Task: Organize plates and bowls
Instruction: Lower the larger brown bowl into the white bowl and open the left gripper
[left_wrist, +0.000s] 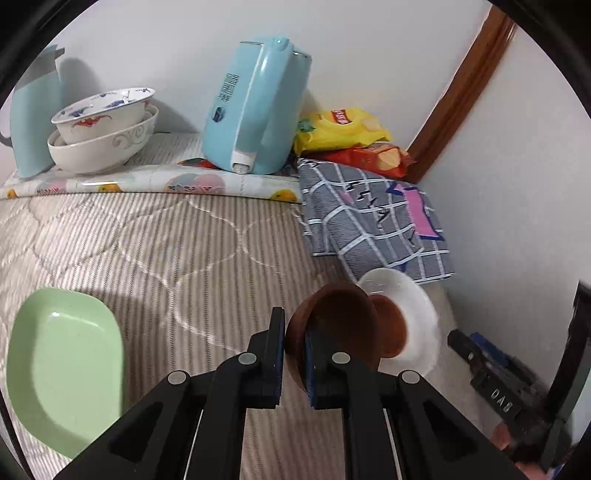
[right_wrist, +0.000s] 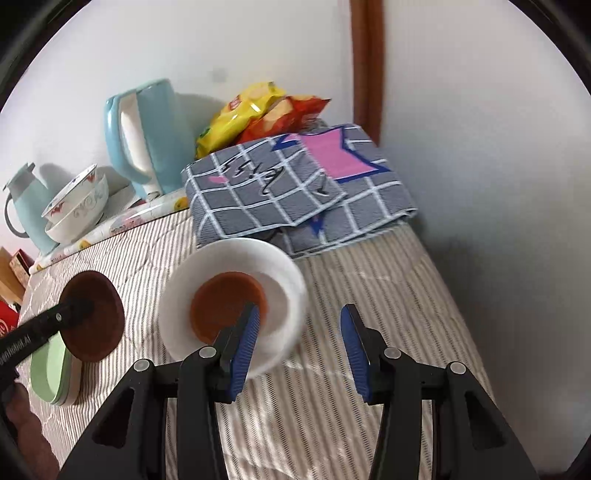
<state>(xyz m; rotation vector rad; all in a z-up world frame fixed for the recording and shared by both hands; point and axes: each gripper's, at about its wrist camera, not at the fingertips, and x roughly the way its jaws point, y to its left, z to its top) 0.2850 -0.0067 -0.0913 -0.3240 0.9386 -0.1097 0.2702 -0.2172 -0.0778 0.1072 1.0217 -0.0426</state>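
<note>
My left gripper (left_wrist: 293, 326) is shut on the rim of a dark brown dish (left_wrist: 340, 321), which it holds tilted above the striped quilt. In the right wrist view that brown dish (right_wrist: 92, 317) hangs over a pale green plate (right_wrist: 48, 373), with the left gripper (right_wrist: 77, 307) on it. Just right of it lies a white bowl (right_wrist: 236, 258) with a second brown dish (right_wrist: 221, 299) inside. My right gripper (right_wrist: 301, 317) is open; its left finger overlaps the bowl's near rim, and nothing is between the pads. The green plate (left_wrist: 62, 369) lies at the near left.
Two patterned white bowls (left_wrist: 103, 125) sit nested at the back left beside a light blue jug (left_wrist: 33, 118). A blue kettle (left_wrist: 255, 107), snack bags (left_wrist: 343, 127) and a folded checked cloth (left_wrist: 373, 221) line the back. The wall (left_wrist: 517, 184) closes the right side.
</note>
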